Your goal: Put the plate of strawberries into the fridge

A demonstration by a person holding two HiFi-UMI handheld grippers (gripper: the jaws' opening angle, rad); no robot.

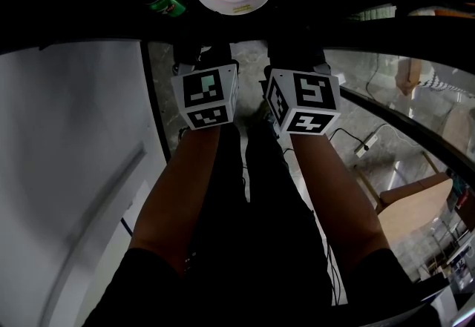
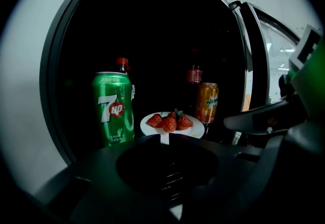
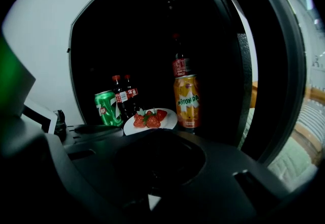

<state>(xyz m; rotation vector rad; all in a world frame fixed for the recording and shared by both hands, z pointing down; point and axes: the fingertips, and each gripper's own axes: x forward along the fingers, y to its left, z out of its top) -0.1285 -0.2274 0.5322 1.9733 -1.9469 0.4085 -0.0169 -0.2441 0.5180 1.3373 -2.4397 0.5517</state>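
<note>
Your left tongs point(image 2: 164, 139) and right tongs point(image 3: 155, 134) are both closed and empty. The plate of strawberries point(image 2: 172, 125) sits in the fridge point(image 2: 30, 75) just beside the green can point(image 2: 113, 108), so it looks done.

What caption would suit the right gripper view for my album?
Plate of strawberries set in the dark fridge, between a green 7up can and an orange Mirinda can, cola bottles behind.

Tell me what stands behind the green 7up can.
Two dark cola bottles with red caps stand behind the green can. The can partly covers them; farther back is too dark to tell.
</note>
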